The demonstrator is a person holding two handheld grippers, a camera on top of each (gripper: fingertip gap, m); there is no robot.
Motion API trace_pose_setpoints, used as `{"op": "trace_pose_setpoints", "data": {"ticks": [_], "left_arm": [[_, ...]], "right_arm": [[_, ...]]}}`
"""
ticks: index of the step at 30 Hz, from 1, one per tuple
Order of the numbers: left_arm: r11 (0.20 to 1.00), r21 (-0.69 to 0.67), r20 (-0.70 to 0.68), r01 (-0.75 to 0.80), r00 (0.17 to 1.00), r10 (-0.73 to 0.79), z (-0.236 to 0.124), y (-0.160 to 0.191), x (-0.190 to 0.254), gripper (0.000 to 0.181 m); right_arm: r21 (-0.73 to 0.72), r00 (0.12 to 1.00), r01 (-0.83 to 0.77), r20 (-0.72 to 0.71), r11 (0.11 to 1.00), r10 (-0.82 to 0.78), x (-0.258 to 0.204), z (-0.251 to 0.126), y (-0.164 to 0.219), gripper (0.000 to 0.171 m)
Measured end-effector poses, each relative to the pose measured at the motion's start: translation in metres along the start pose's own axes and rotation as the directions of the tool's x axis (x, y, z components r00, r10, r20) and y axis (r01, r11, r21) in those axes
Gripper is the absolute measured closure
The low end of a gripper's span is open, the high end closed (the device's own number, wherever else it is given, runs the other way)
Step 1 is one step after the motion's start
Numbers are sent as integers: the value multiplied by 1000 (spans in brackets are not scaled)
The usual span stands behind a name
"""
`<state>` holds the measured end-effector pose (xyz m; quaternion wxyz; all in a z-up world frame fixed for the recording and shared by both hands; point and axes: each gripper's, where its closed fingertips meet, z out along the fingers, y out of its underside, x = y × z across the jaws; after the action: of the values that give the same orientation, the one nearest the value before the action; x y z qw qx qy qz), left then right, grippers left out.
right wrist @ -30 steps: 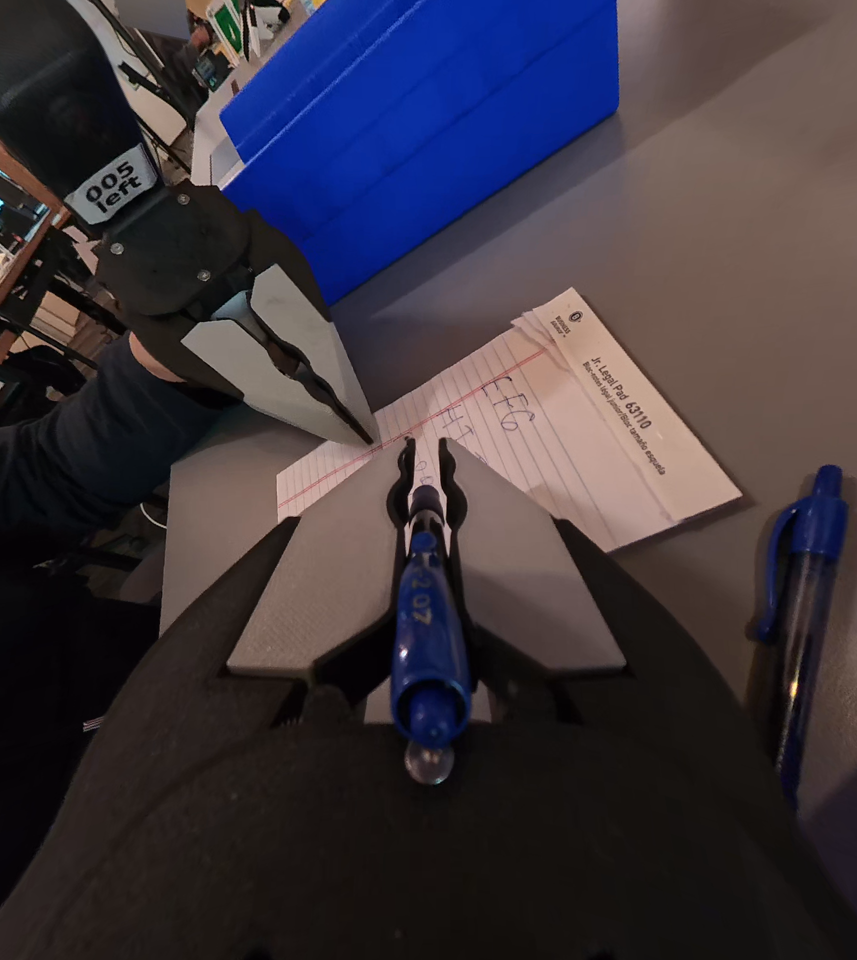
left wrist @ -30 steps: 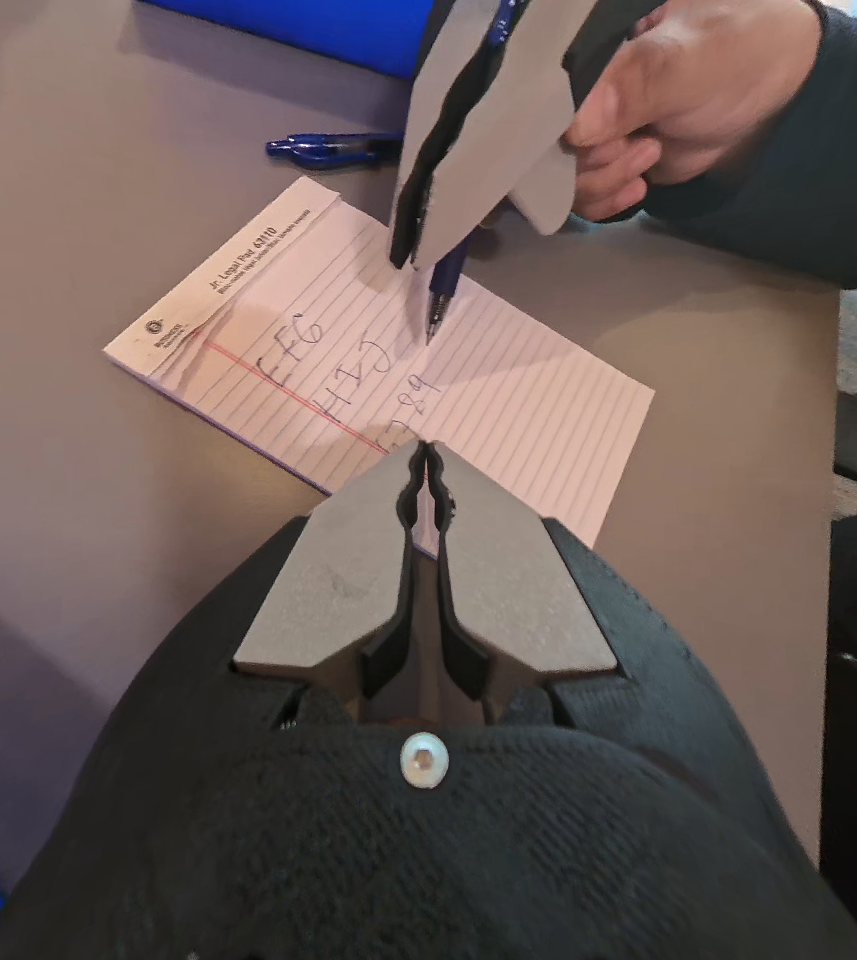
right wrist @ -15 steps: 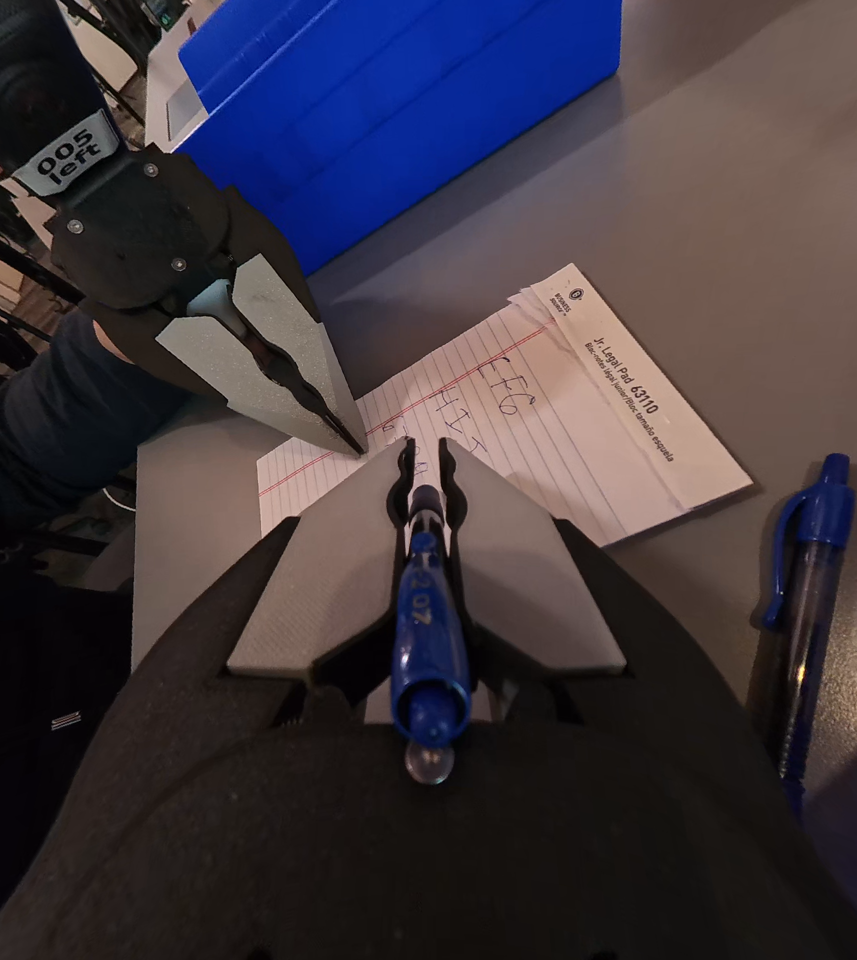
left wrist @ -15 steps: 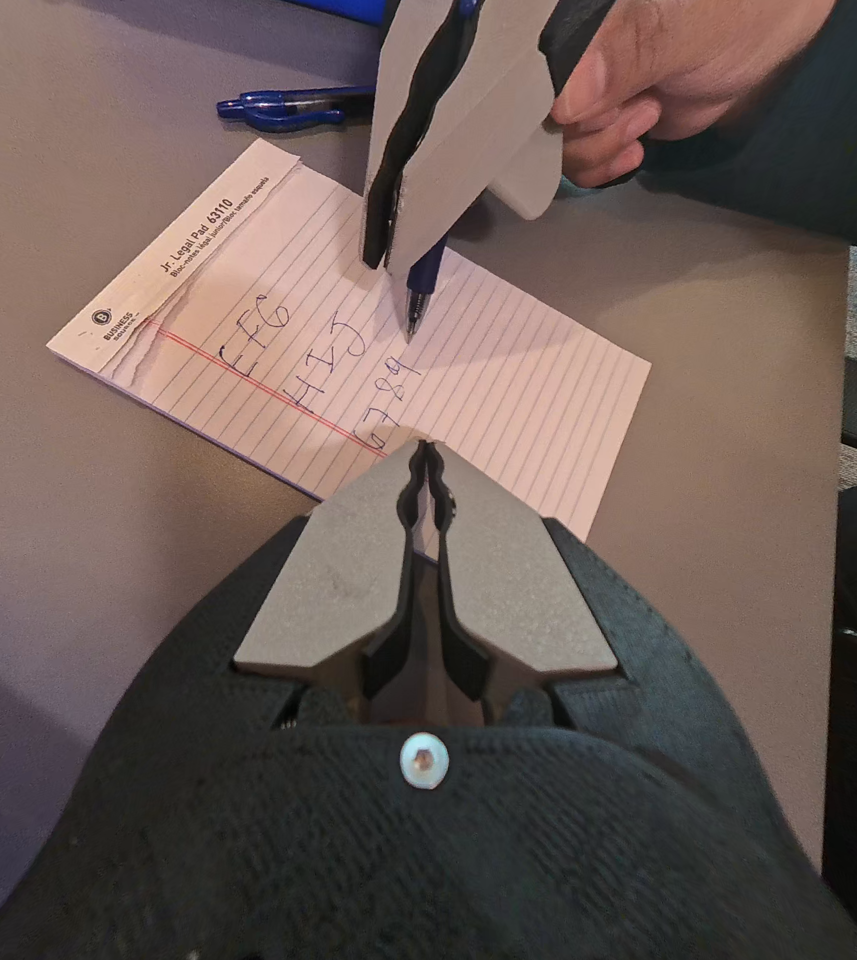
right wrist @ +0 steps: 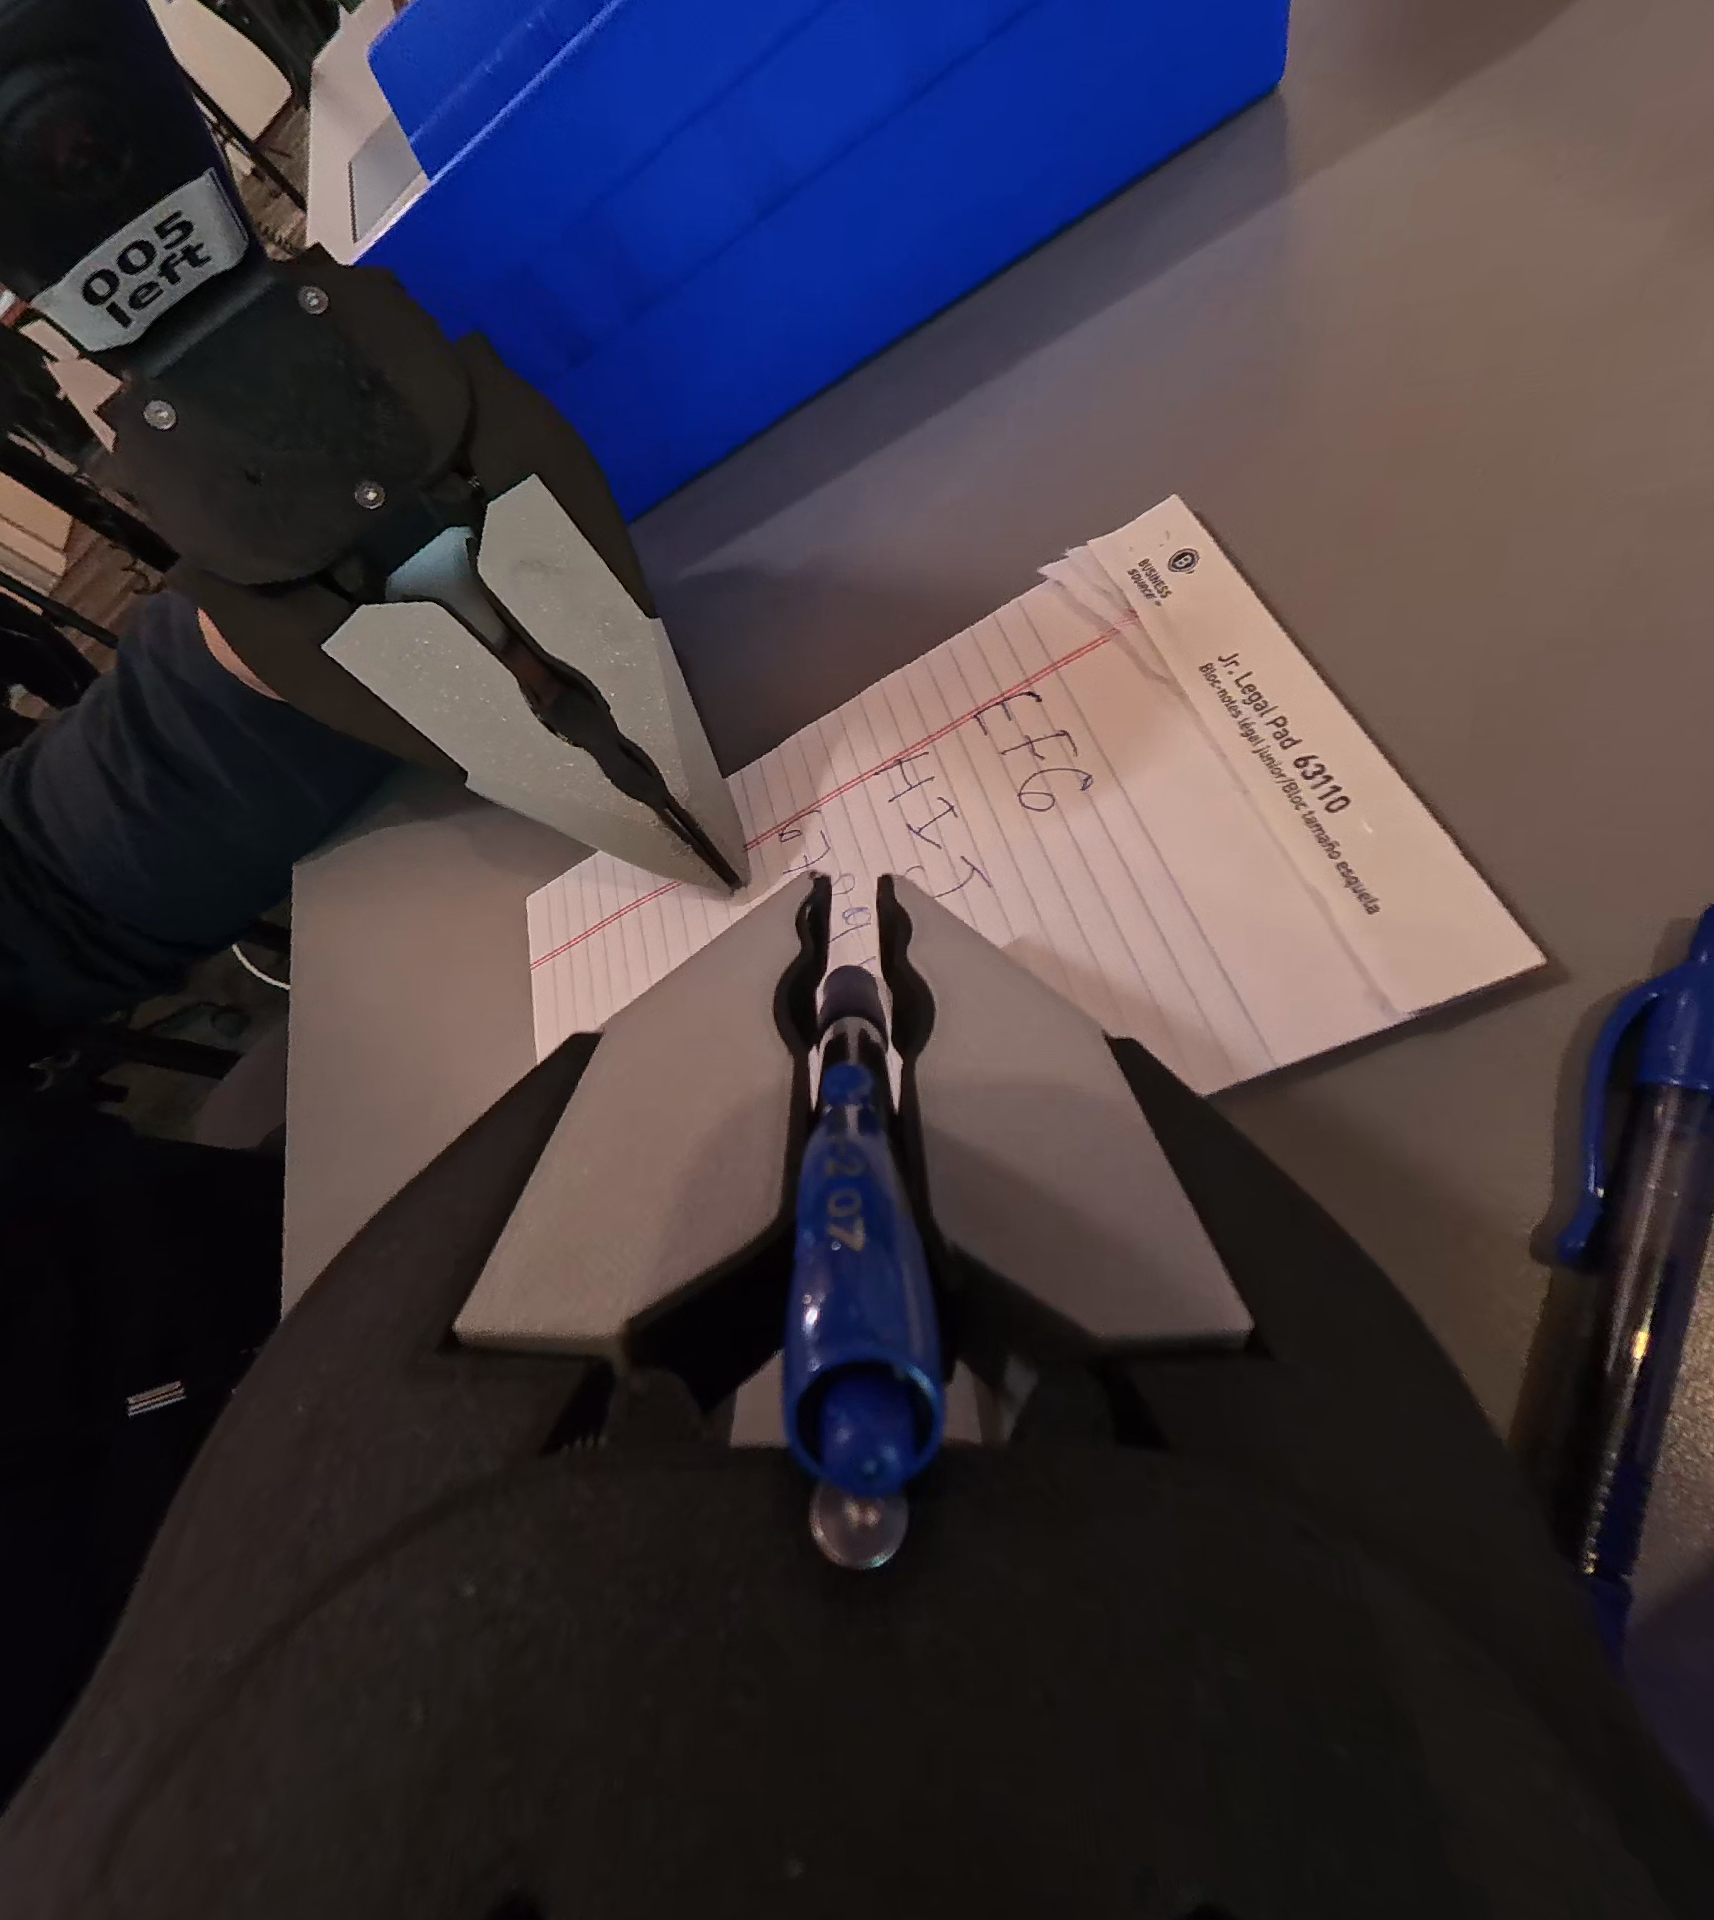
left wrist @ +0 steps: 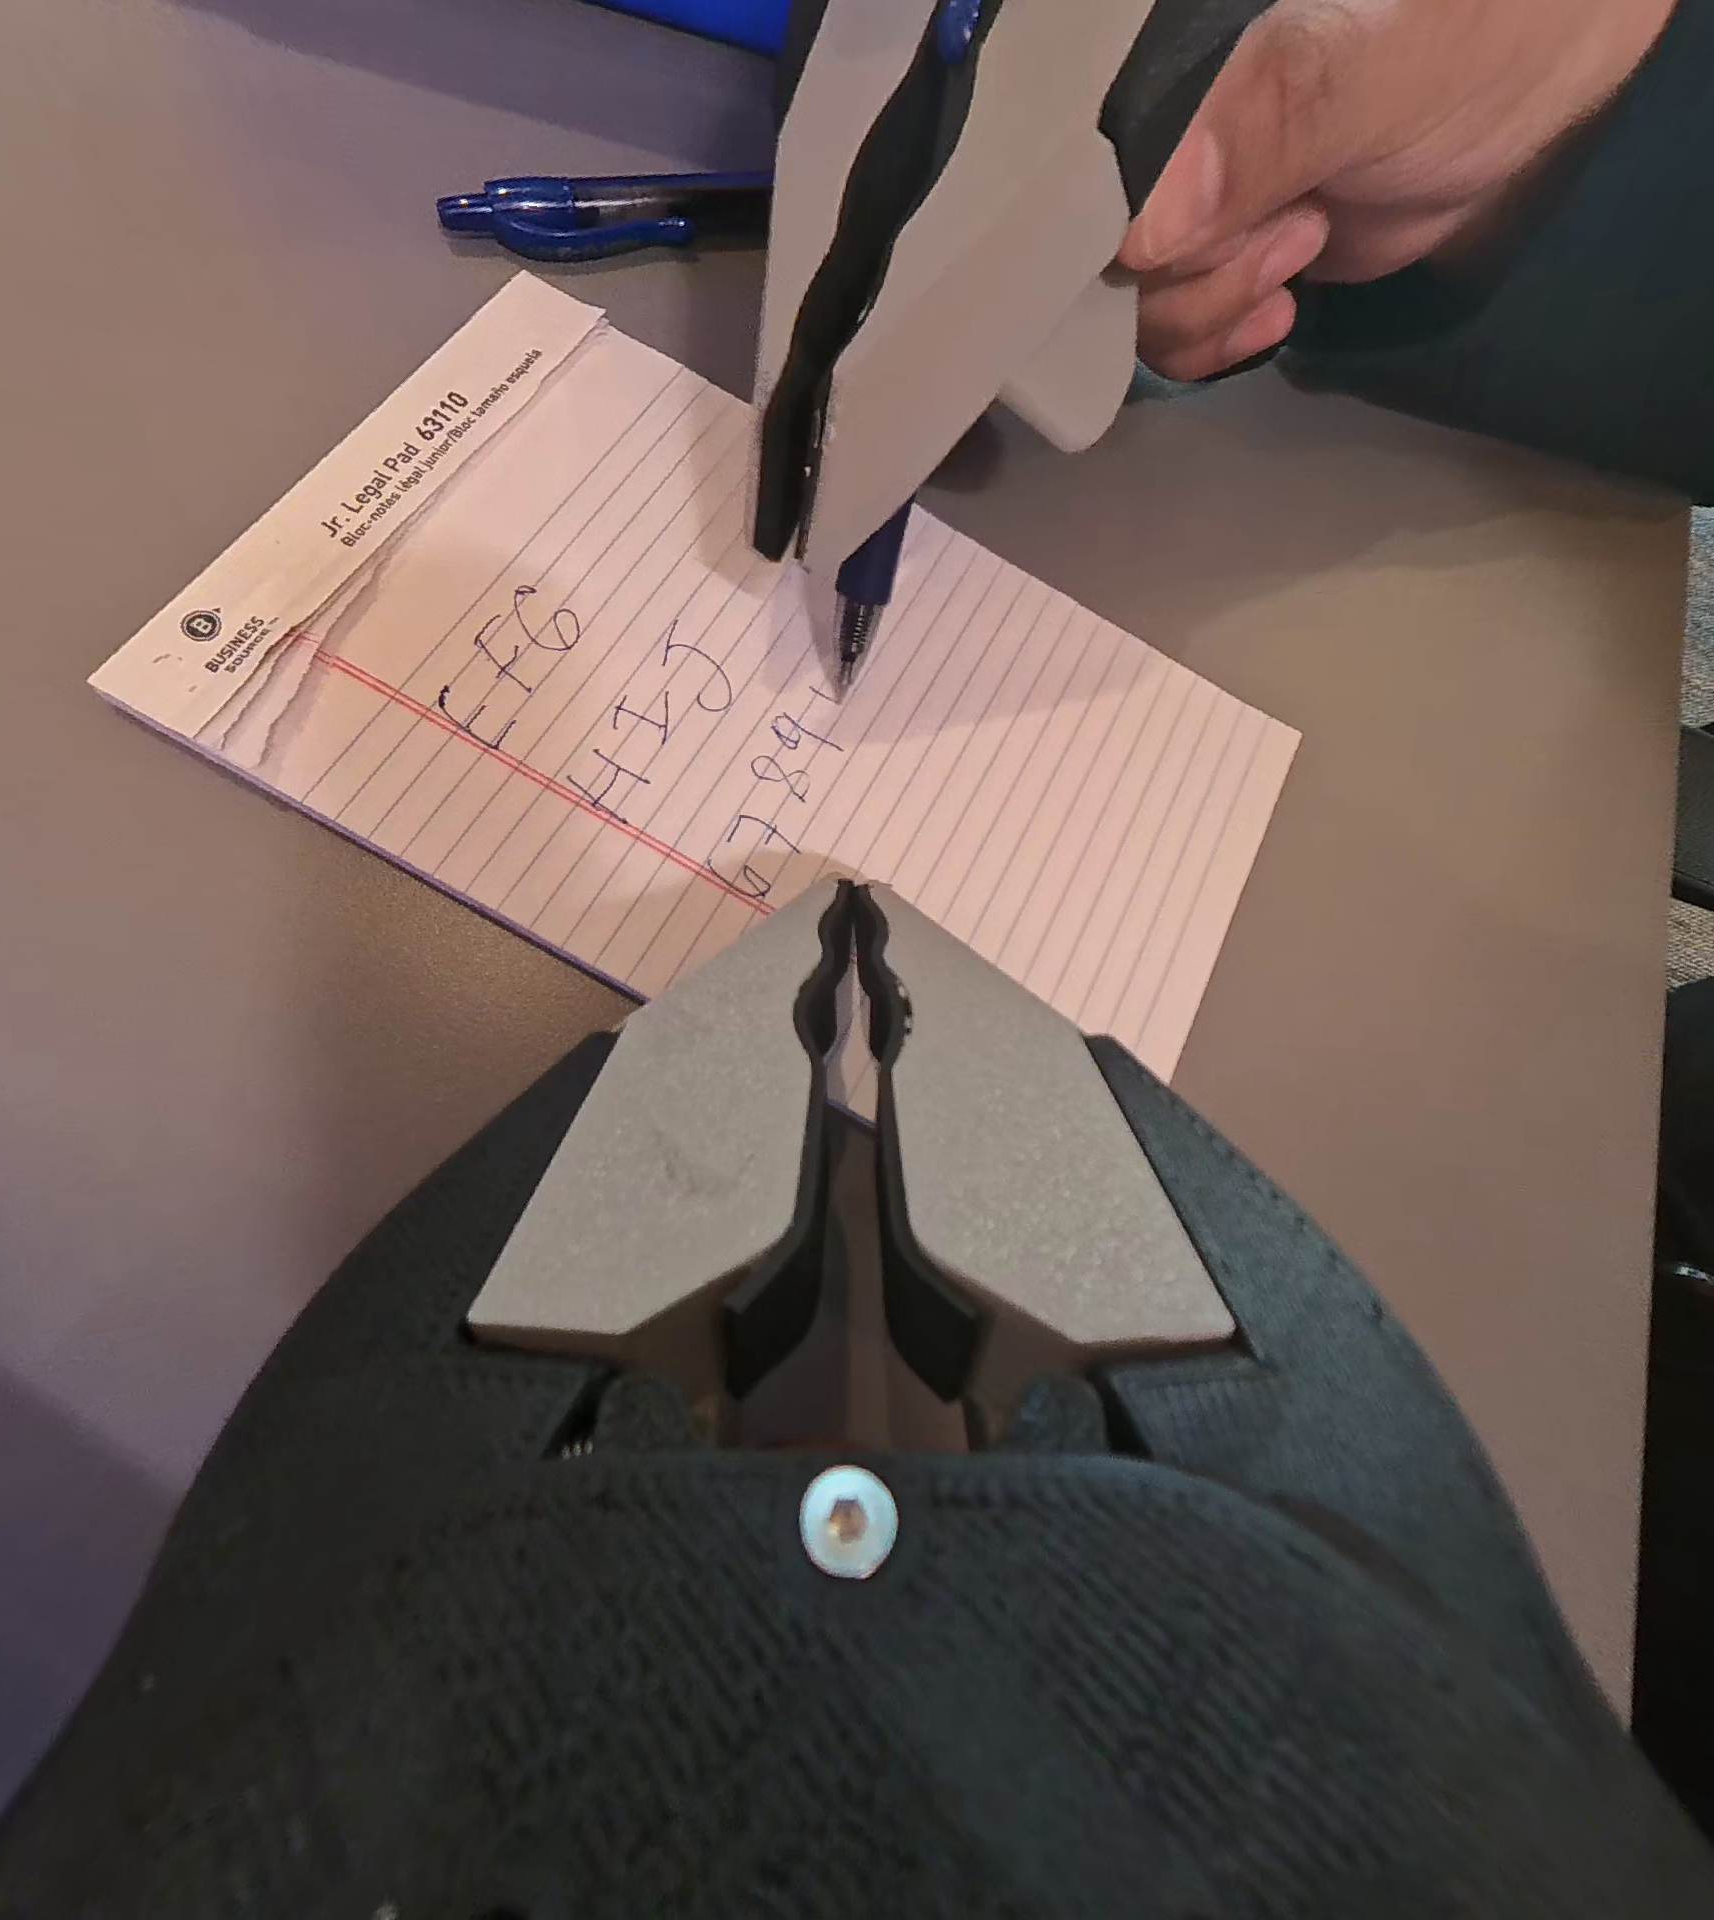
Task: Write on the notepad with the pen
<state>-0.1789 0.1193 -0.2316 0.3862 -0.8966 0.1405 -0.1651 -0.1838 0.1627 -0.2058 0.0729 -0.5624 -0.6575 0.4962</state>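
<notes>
A white lined notepad [left wrist: 988, 831] lies slantwise on the grey table and bears three rows of blue handwriting. My right gripper [left wrist: 801, 545] comes down from the top, shut on a blue pen [left wrist: 863, 603] whose tip touches the paper at the end of the third row. In the right wrist view the pen [right wrist: 863, 1195] runs along between the fingers of the right gripper [right wrist: 850, 883], over the notepad [right wrist: 1196, 831]. My left gripper [left wrist: 848, 896] is shut and empty, its tips resting on the pad's near edge; it also shows in the right wrist view [right wrist: 718, 868].
A second blue pen [left wrist: 572, 208] lies on the table beyond the pad's header; it also shows in the right wrist view [right wrist: 1642, 1195]. A blue bin [right wrist: 780, 208] stands behind the pad. The table edge [left wrist: 1663, 935] runs close on the right. A hand [left wrist: 1352, 156] holds the right gripper. Some 6 cm of space lies between my two pairs of fingers.
The pen tip has come down onto the paper and added a short stroke at the end of the third row. The left gripper has stayed shut on the pad's edge.
</notes>
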Motion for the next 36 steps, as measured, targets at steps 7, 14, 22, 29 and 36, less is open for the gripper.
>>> {"op": "trace_pose_setpoints", "data": {"ticks": [7, 14, 22, 29, 36], "left_arm": [[1000, 1, -2, 2, 1000, -2, 1, 0, -1, 181], [1000, 0, 0, 0, 1000, 0, 1, -1, -2, 181], [1000, 1, -1, 5, 1000, -5, 0, 0, -2, 181], [1000, 2, -7, 11, 1000, -11, 1, -1, -2, 181], [1000, 2, -7, 12, 1000, -12, 0, 0, -2, 181]], "right_arm": [[-35, 1000, -11, 19, 999, 11, -2, -3, 5, 165], [-17, 999, -36, -8, 999, 36, 5, -5, 2, 165], [13, 998, -51, -25, 999, 51, 10, -4, -2, 165], [19, 999, -48, -18, 999, 48, 8, -2, -3, 164], [28, 999, -52, -10, 998, 52, 8, 0, -3, 164]]}}
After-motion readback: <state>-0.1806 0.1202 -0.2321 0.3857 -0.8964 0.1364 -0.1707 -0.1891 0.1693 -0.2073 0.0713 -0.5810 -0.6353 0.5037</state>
